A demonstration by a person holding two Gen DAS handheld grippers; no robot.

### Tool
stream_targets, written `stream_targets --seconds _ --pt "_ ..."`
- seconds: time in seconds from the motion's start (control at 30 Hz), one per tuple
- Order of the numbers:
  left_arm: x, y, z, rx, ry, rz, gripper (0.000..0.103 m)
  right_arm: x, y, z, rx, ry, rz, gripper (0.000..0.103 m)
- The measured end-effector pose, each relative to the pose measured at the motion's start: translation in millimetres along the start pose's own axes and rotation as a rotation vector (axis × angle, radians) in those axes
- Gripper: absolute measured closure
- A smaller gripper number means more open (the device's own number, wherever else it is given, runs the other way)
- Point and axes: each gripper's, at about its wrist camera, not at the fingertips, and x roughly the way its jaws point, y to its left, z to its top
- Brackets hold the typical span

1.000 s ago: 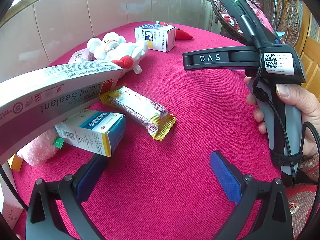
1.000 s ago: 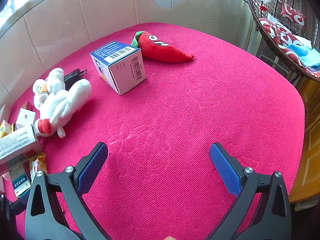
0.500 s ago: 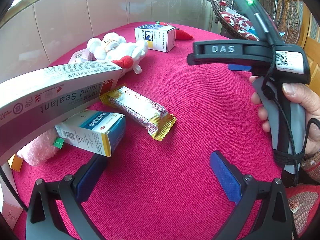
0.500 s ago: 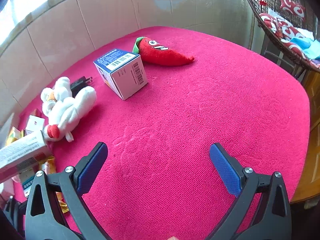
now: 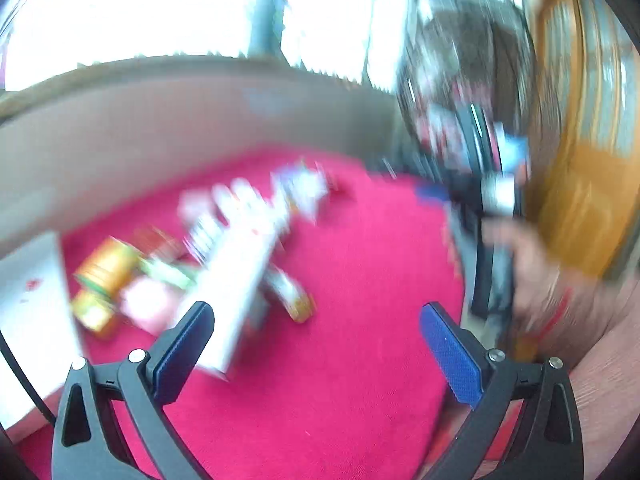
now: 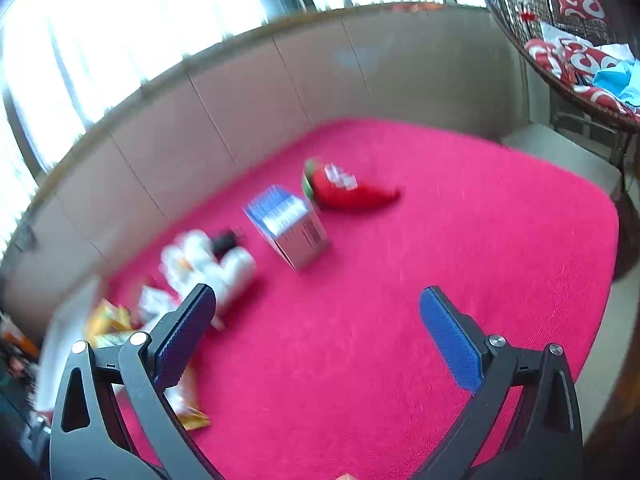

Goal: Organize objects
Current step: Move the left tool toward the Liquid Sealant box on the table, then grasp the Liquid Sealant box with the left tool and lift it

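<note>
Both tongs – left [image 5: 316, 338], right [image 6: 318, 334] – gape over the pink cloth [image 6: 460, 240]

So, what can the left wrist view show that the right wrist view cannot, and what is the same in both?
Only the left wrist view shows the person's hand holding the right gripper's handle, the long white box and an orange wooden door, all blurred.

Only the right wrist view shows the red chili plush and the wicker chair with red cushions.

Both show the pink cloth, the tiled wall, the bright window, and open jaws holding nothing.
</note>
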Motion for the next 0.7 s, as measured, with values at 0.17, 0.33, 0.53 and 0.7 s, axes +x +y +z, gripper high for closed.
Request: stream_targets --seconds 0.17,0.33,0.53,0.7 --pt "-63.9 65.8 22.9 -0.288 -0.302 0.039 0.000 -33.4 18.1 10.0 -0.045 -0.135 0.149 0.000" --pt "-40.1 94.2 11.0 -0.389 -0.238 0.155 0.000 -17.6 44.7 -2.7 -0.158 -0.015 0.169 0.000" --pt "41.1 64.6 -7.6 -0.163 0.091 0.213 0.000 8.4 60.3 -16.3 -0.192 0.148 0.205 0.000" --pt "74.2 40.2 -23.1 0.033 0.237 0.114 0.000 9.5 52.8 -21.5 -0.174 0.182 0.225 0.000"
